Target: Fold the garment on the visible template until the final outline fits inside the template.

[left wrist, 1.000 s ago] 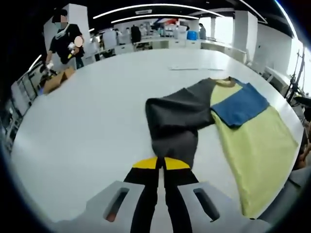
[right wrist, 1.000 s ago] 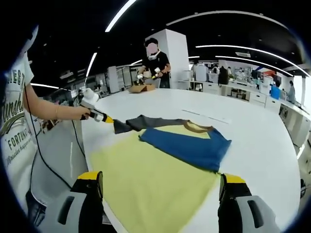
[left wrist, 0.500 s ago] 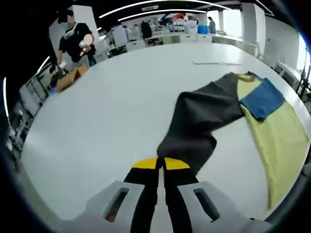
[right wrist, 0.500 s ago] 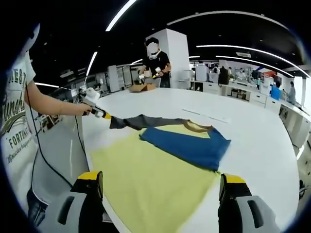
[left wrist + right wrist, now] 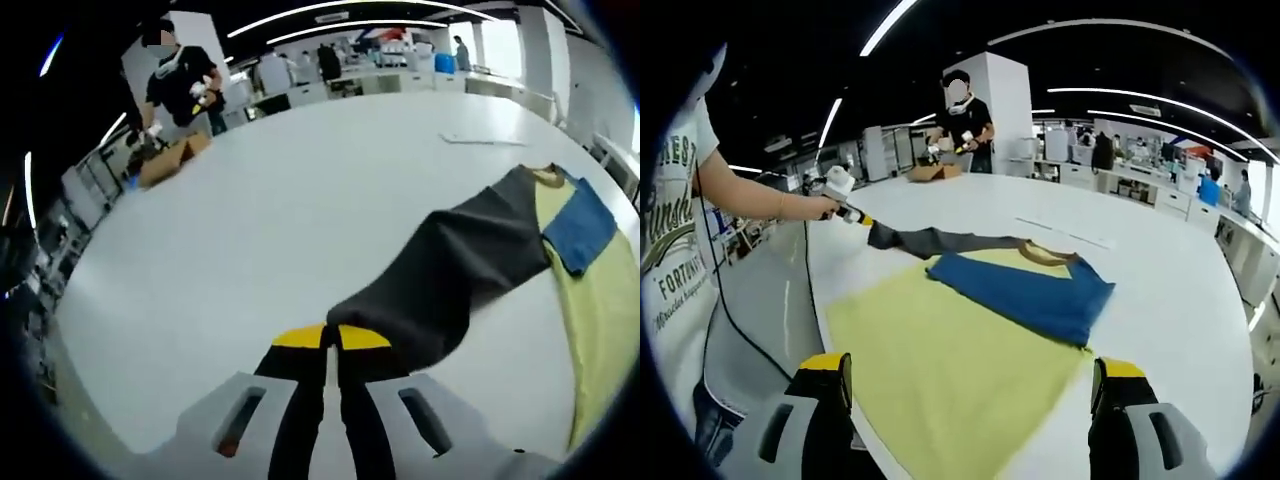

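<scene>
1. Your left gripper (image 5: 325, 340) has its jaws closed on the cuff of the grey sleeve (image 5: 460, 275), drawn out sideways over the white table (image 5: 260, 210).
2. Your right gripper (image 5: 970, 385) has its jaws spread wide, holding nothing, over the yellow body (image 5: 950, 350) near the table edge.
3. The garment (image 5: 980, 320) lies flat on the table; the blue sleeve (image 5: 1025, 295) is already folded across the chest.
4. Step in hand: grey sleeve fold. Next, I'd judge: carry the cuff over onto the body and lay it flat.
5. Count: one garment, two sleeves, two grippers. I can't make out a template outline.
</scene>
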